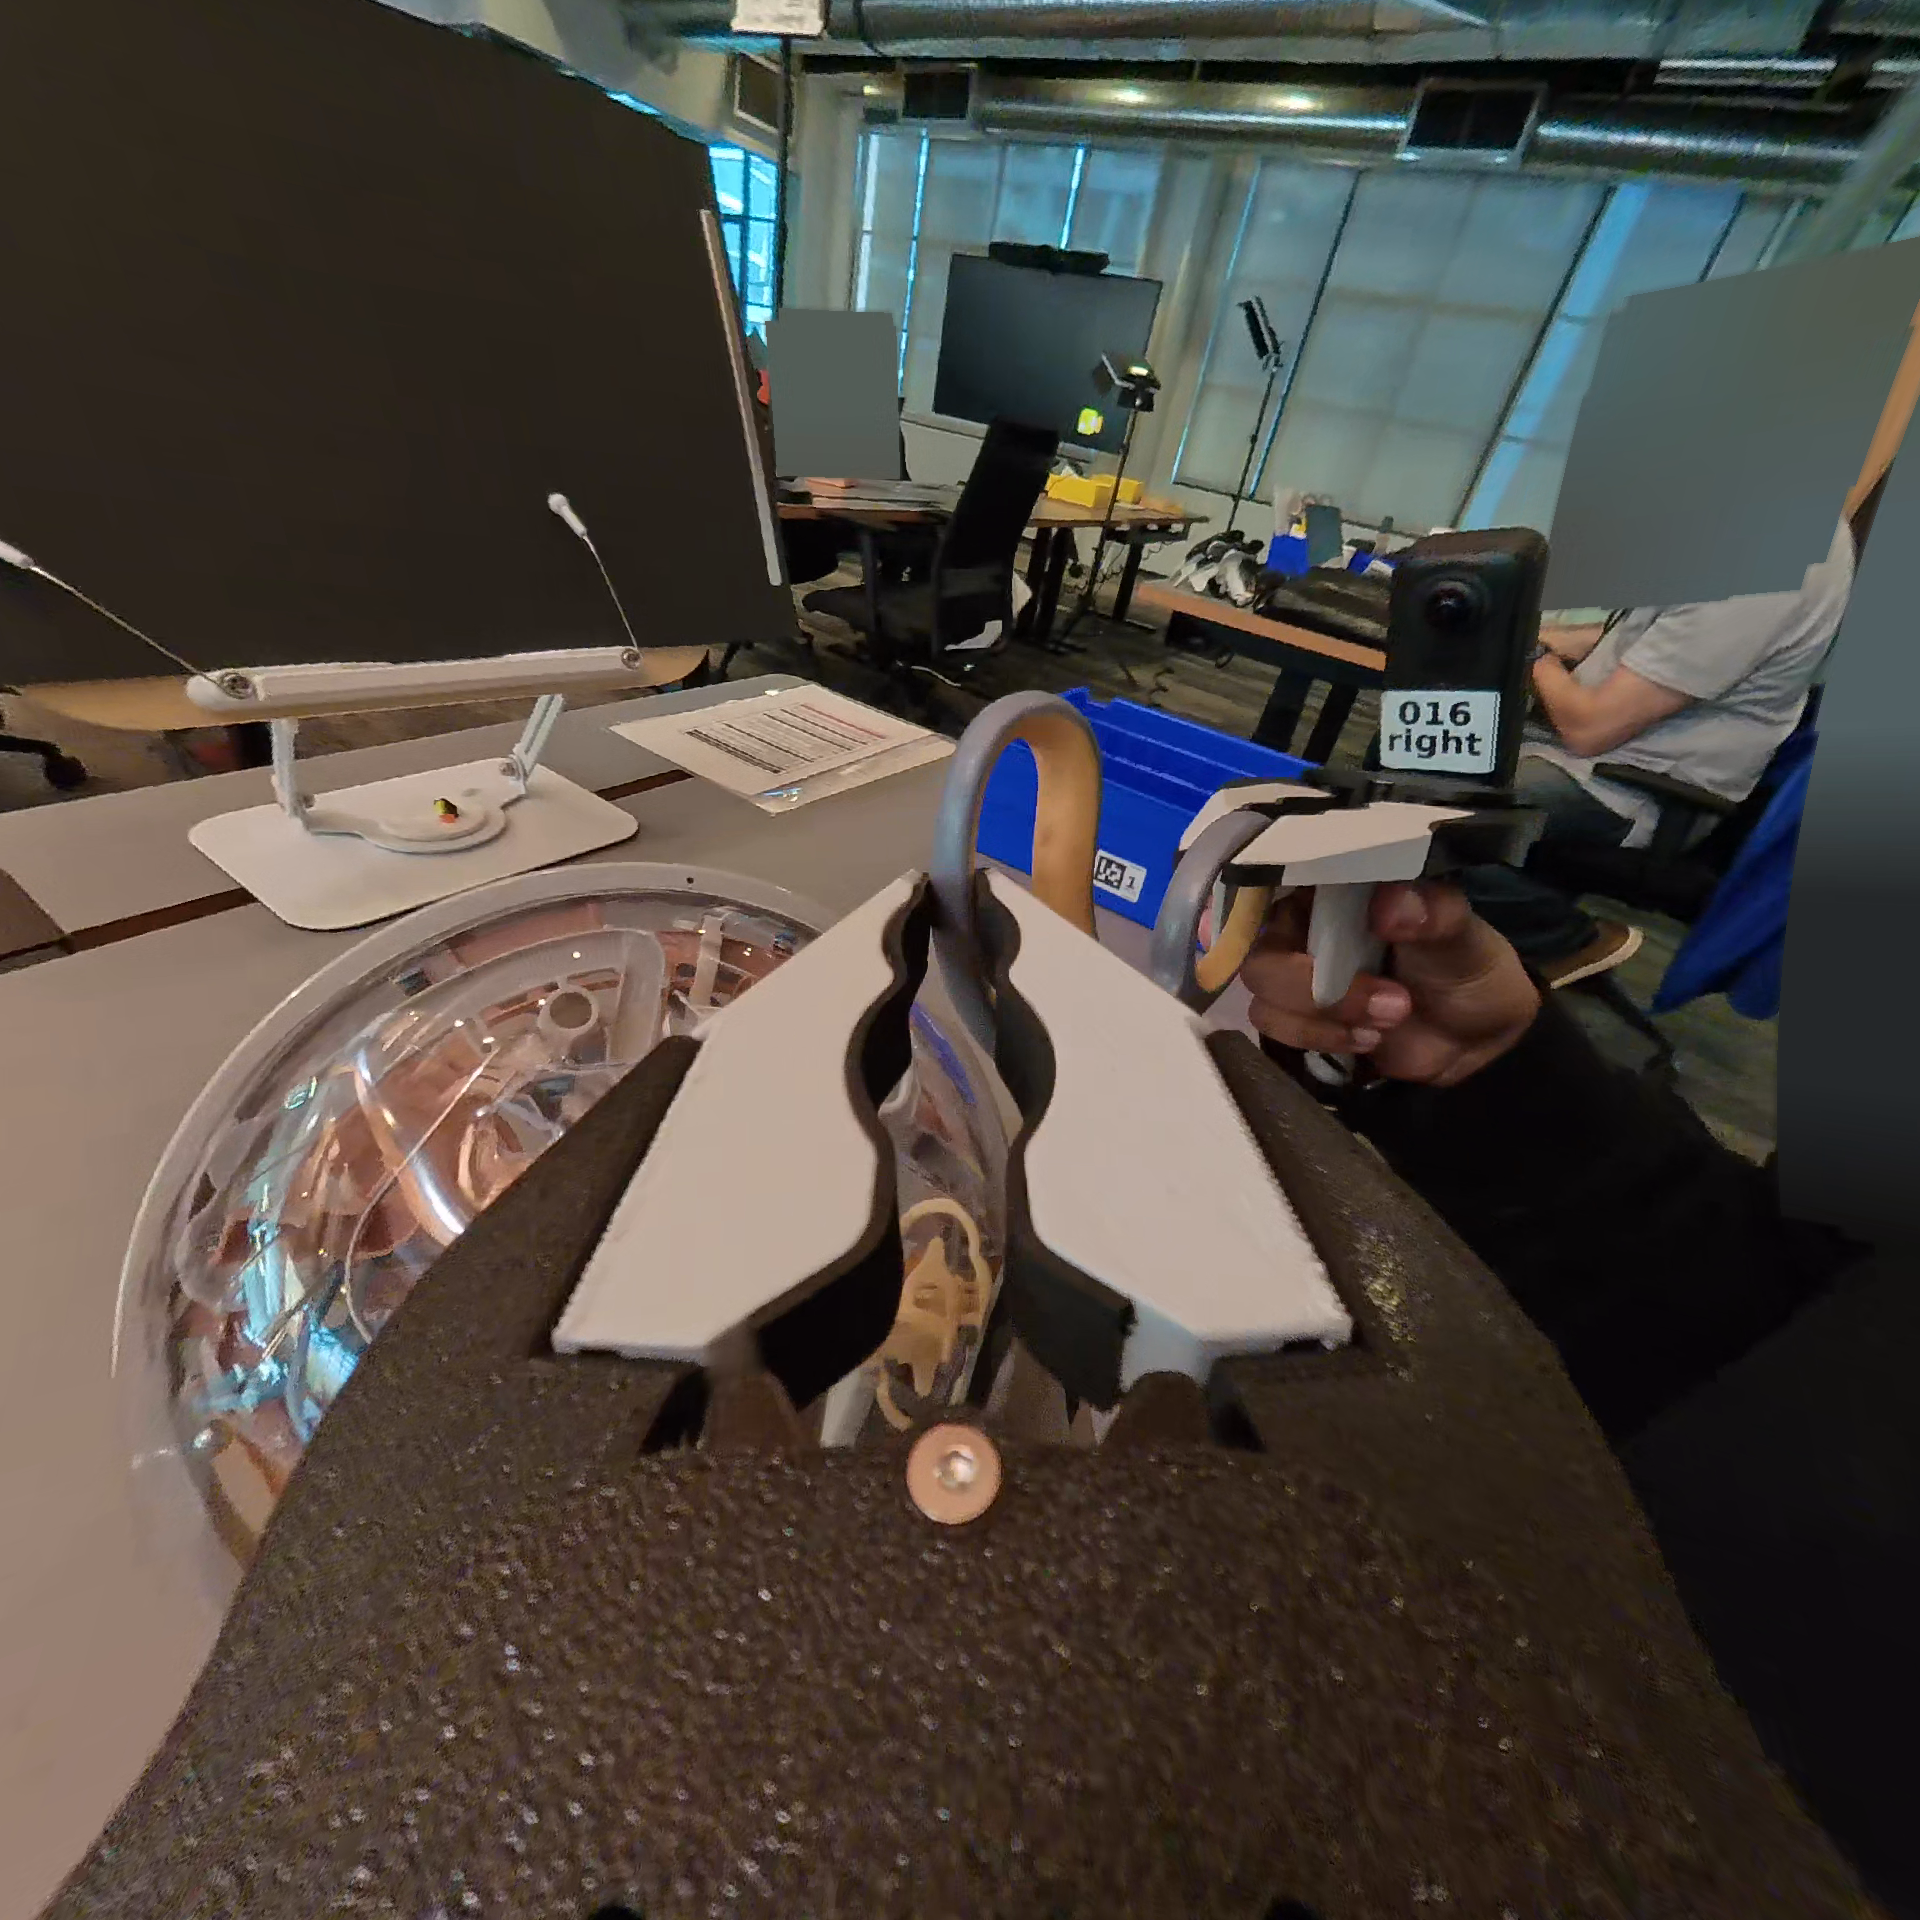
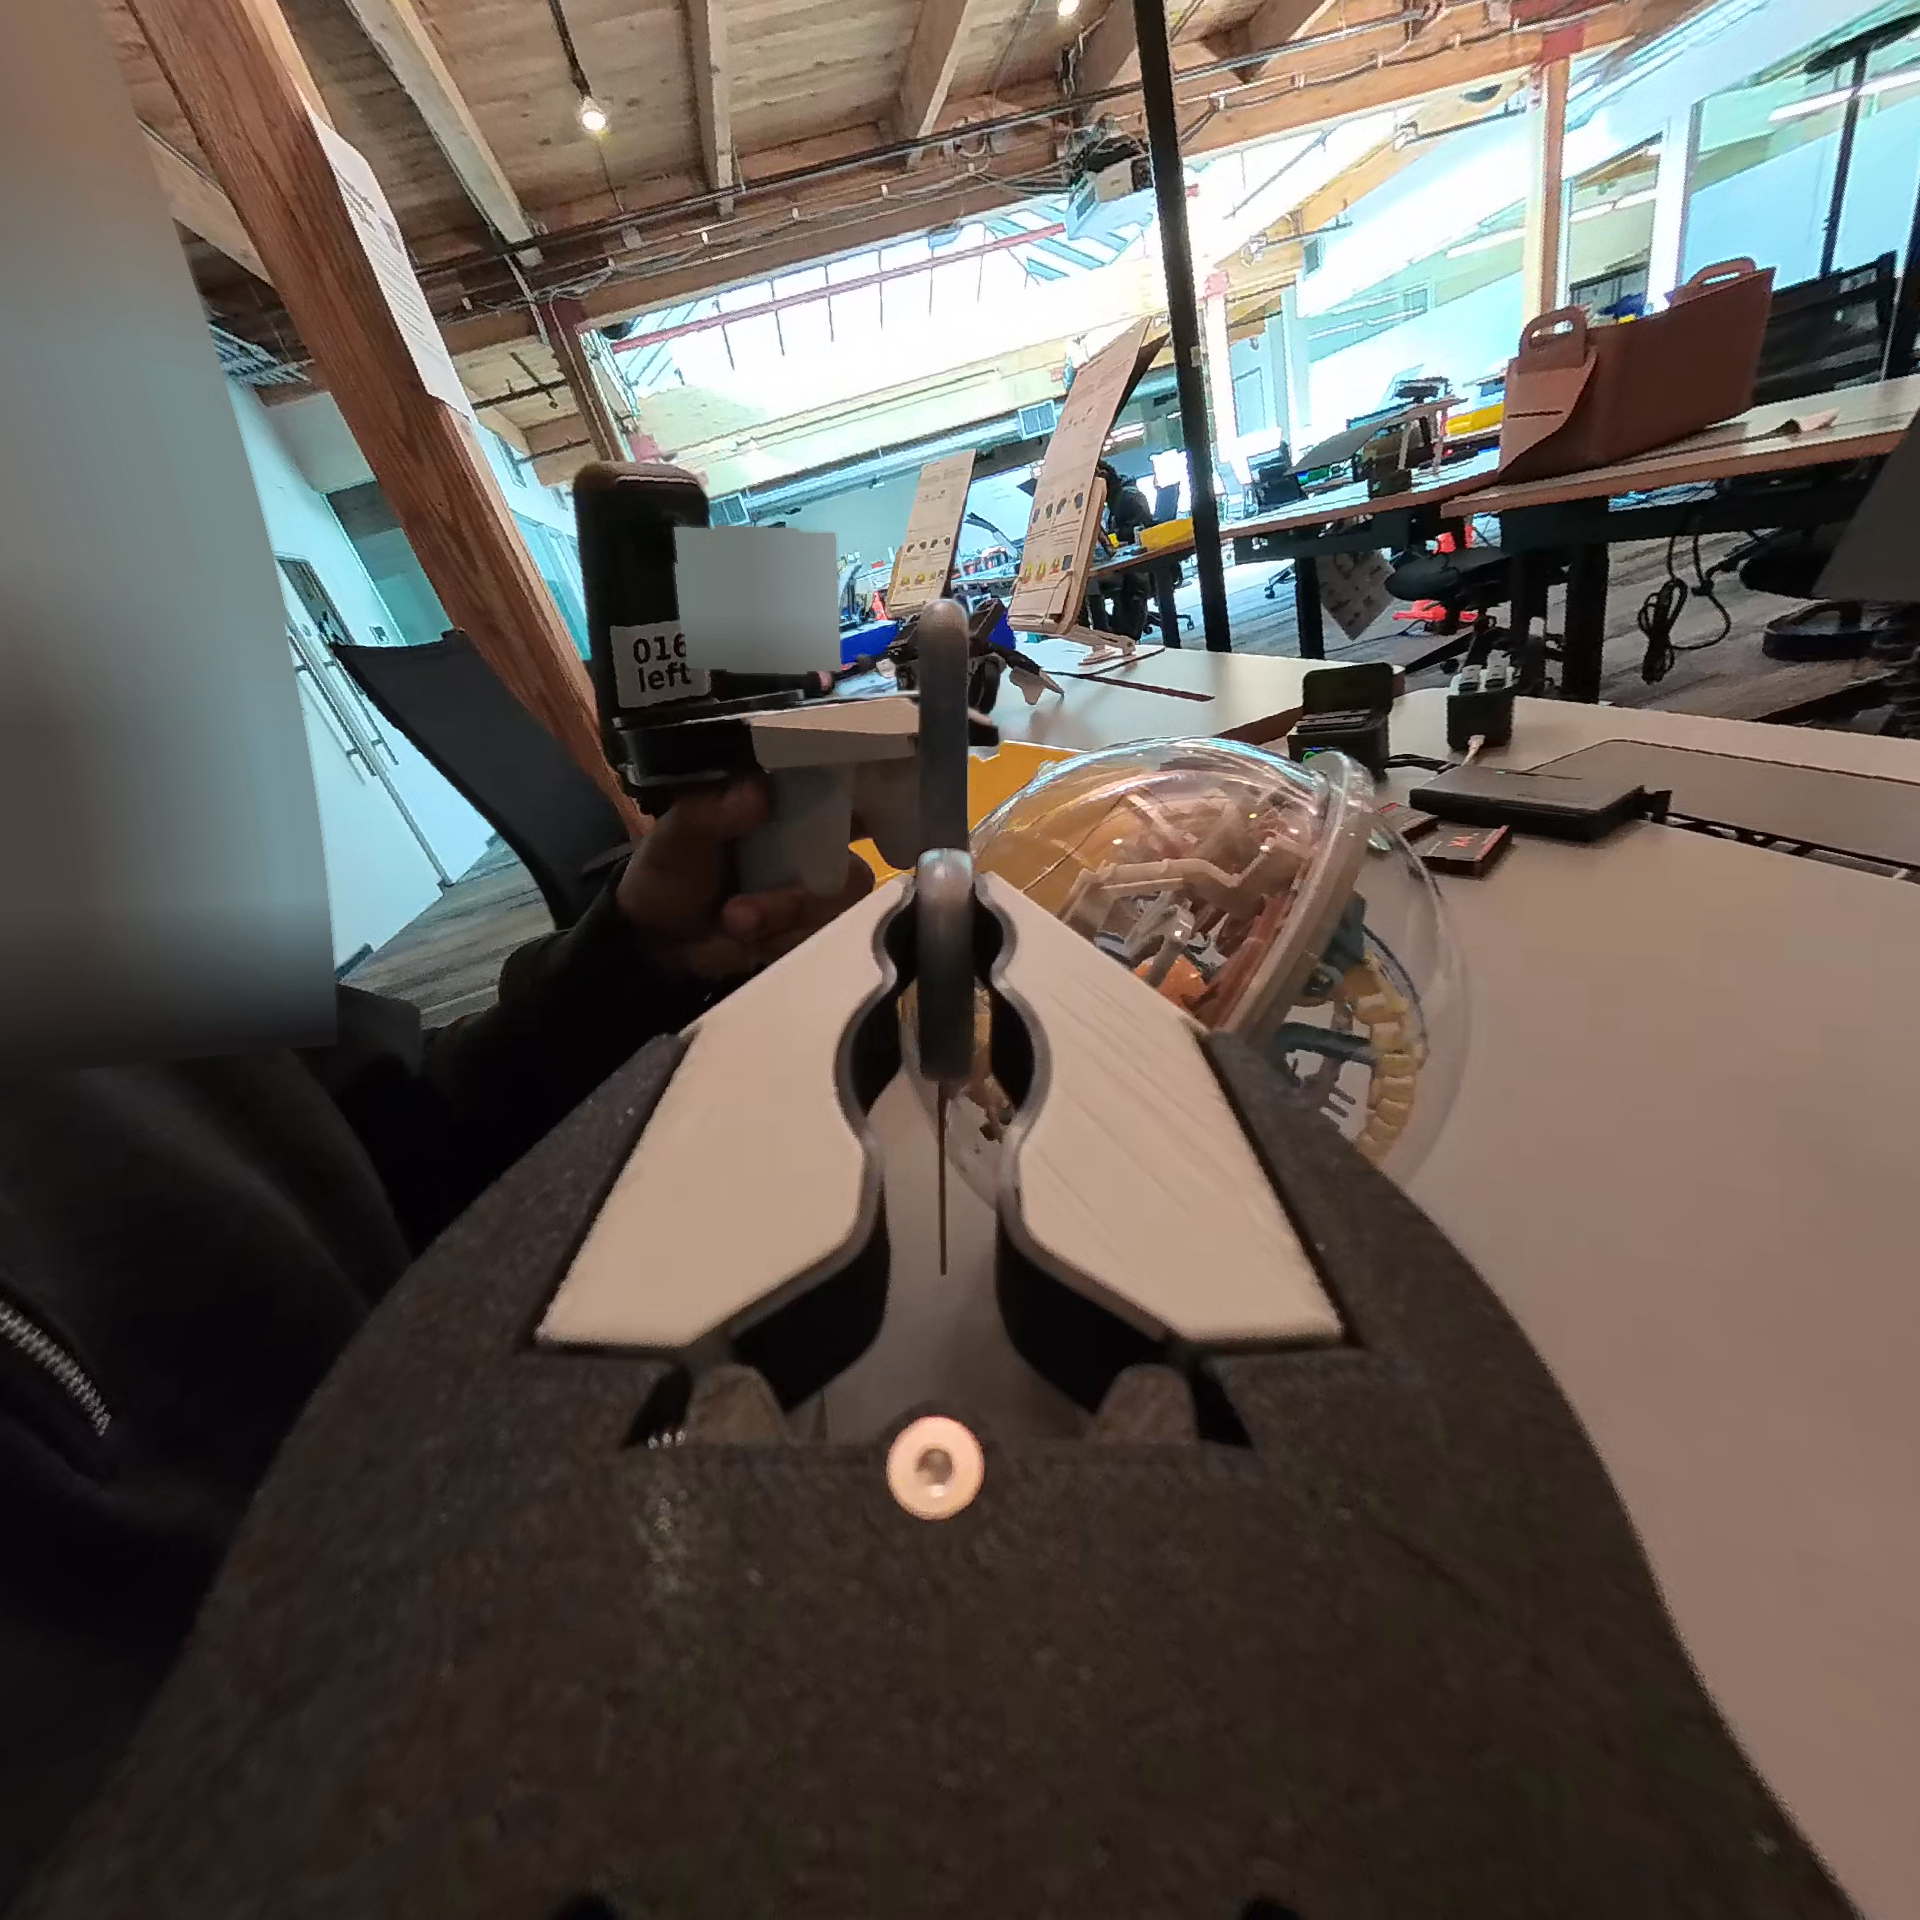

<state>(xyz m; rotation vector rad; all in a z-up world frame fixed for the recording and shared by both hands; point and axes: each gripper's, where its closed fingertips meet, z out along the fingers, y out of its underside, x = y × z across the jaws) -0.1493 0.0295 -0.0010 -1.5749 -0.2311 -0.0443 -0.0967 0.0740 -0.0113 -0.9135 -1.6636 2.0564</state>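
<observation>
A pair of grey scissors with tan-lined handle loops is held up between both grippers. My left gripper (image 1: 954, 902) is shut on one grey handle loop (image 1: 961, 790). My right gripper (image 2: 945, 875) is shut on the other grey loop (image 2: 943, 717); a thin blade edge (image 2: 942, 1184) runs down between its fingers. In the left wrist view the right gripper (image 1: 1242, 868) pinches its loop (image 1: 1179, 925) just right of mine. In the right wrist view the left gripper (image 2: 831, 743) shows at the left behind the loop. A clear plastic maze ball (image 1: 468, 1091) lies on the table below, and also shows in the right wrist view (image 2: 1257, 914).
The grey table (image 2: 1662, 1195) carries a white stand with two wire arms (image 1: 416, 800), a sleeved paper sheet (image 1: 790, 738), and black devices (image 2: 1527, 800). A blue bin (image 1: 1143, 779) sits past the edge. A black panel (image 1: 312, 312) stands at back left. A person (image 1: 1683, 675) sits at right. There is about 8 cm between the tips of the two grippers.
</observation>
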